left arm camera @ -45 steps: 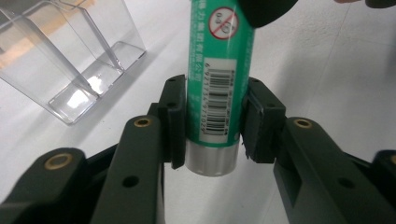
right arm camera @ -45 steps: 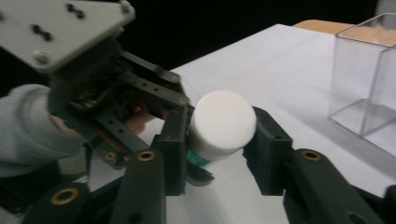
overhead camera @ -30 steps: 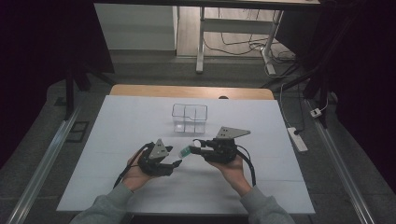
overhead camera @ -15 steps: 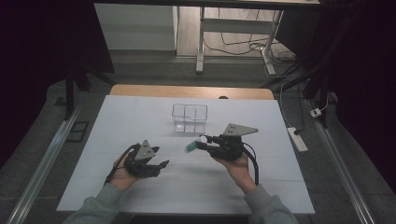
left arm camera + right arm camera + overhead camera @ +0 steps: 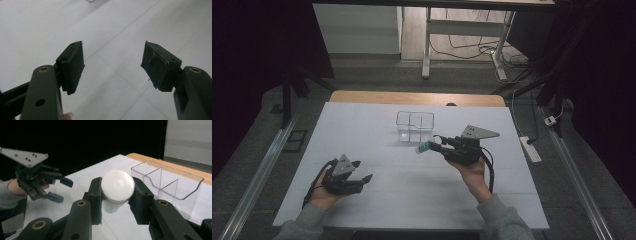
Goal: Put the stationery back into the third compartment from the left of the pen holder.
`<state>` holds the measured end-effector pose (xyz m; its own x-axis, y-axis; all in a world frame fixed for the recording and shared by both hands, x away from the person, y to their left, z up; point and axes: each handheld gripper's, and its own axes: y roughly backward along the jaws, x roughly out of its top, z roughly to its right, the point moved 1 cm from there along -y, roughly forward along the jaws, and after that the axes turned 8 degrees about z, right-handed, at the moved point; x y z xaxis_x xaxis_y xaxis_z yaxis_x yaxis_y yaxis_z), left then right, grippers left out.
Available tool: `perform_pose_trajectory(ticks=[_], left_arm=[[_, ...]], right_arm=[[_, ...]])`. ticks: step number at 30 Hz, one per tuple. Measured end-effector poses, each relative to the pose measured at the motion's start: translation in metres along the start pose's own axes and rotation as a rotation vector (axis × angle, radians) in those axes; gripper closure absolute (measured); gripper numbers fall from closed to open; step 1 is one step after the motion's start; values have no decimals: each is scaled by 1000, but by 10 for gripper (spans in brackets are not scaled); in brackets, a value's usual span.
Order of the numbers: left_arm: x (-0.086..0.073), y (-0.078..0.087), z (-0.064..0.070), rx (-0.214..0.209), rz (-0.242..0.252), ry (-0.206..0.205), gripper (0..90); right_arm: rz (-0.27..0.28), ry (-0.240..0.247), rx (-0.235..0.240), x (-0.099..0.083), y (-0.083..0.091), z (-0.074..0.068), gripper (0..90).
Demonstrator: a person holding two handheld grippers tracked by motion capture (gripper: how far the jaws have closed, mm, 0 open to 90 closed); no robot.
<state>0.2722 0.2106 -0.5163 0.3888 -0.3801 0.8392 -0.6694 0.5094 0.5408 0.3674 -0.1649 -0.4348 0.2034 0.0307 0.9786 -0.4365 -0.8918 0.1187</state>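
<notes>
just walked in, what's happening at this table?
A person works with a hand-held gripper in each hand. The right hand-held gripper is shut on a small white-capped bottle, held above the table beside a clear divided bin. The left hand-held gripper is open and holds nothing, off to the side.

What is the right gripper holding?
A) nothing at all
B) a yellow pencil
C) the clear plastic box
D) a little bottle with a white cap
D: the right gripper has its jaws closed on a small bottle with a round white cap, just short of the clear box, while the left gripper is open with nothing between its jaws.
</notes>
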Motion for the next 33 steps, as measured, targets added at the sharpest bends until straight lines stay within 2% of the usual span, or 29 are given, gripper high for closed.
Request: perform_pose_trajectory(ticks=[5, 12, 19, 23, 25, 28, 33], left_arm=[[-9, 7, -5, 13, -9, 19, 324], [-18, 11, -9, 17, -17, 40, 322], [-20, 11, -11, 16, -20, 46, 321], [-21, 11, -12, 14, -19, 45, 319], [-21, 11, -13, 19, -17, 49, 318], [-21, 11, -14, 21, -16, 51, 318], [-22, 10, -14, 20, -15, 45, 318]], right_arm=[[21, -2, -24, 10, 2, 5, 644], [47, -13, -79, 24, -3, 21, 644], [16, -15, -147, 36, -20, 43, 643], [6, -37, -178, 40, -30, 56, 643], [-7, -40, -197, 39, -35, 62, 643], [-46, -19, -232, 36, -42, 69, 643], [-72, -39, -257, 27, -53, 81, 643]])
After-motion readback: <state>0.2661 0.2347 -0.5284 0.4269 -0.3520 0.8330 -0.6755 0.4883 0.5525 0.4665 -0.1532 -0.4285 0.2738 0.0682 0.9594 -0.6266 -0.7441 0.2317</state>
